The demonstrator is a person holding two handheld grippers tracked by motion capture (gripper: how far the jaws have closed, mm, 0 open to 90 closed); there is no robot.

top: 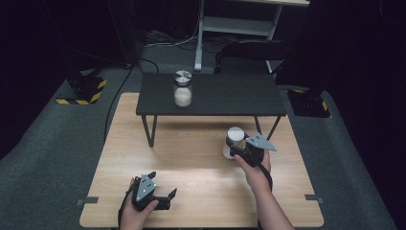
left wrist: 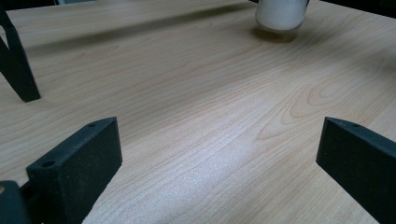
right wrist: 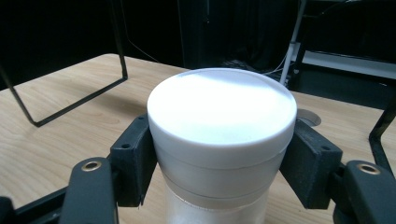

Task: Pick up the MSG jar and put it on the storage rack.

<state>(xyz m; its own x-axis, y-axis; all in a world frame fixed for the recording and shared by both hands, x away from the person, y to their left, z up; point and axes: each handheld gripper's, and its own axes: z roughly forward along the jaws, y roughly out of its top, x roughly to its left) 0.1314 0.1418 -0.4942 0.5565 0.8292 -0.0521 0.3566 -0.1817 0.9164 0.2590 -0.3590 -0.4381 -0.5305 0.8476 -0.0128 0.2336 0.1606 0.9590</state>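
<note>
White-lidded jar (right wrist: 222,135), upright, clamped just under its lid

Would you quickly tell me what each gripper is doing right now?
Left gripper: open, holding nothing, low over the wooden table.
Right gripper: shut on the white-lidded jar, jaws clamped just under its lid.

Sitting on the table (top: 201,158): a small bench (top: 210,96) across the far half, bearing a jar (top: 182,89) left of middle. Standing before its right legs, a lidded tub (top: 233,142). Lying toward the near edge, left: a gripper (top: 160,196).
</note>
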